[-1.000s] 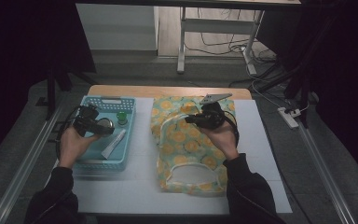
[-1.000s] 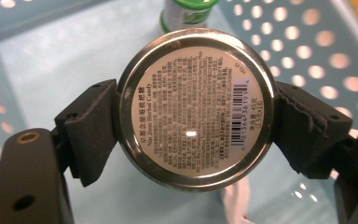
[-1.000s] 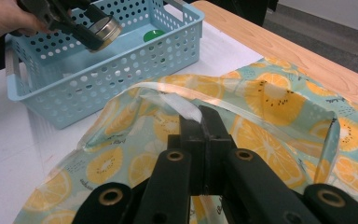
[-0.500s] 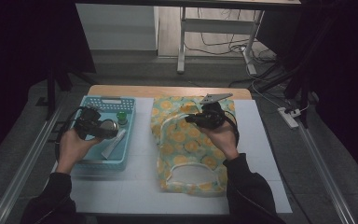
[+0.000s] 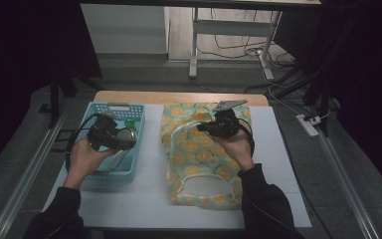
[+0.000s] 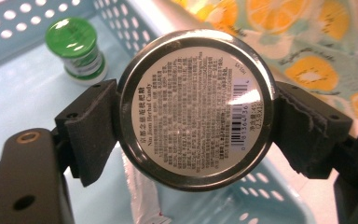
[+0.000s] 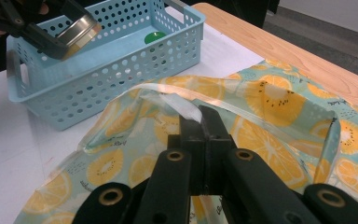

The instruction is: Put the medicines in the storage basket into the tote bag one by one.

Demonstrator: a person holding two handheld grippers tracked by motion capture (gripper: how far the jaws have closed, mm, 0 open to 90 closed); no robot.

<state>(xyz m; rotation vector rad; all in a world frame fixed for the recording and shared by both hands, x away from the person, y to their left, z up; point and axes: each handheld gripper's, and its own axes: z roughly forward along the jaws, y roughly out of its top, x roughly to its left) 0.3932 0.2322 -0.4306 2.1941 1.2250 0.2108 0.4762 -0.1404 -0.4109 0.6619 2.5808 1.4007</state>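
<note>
High view looks down over the table; each gripper view rides close behind its jaws. All three share the blue basket and fruit-print bag.

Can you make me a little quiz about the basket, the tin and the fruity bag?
1. What does the left gripper hold?
2. True or false: the right gripper is shut on the bag's handle.
3. What stands in the blue basket? A) green-lidded jar B) spoon C) apple

Key:
1. A round tin, clamped by its rim.
2. True; the handle belongs to the fruit-print bag.
3. A, the green-lidded jar.
</note>
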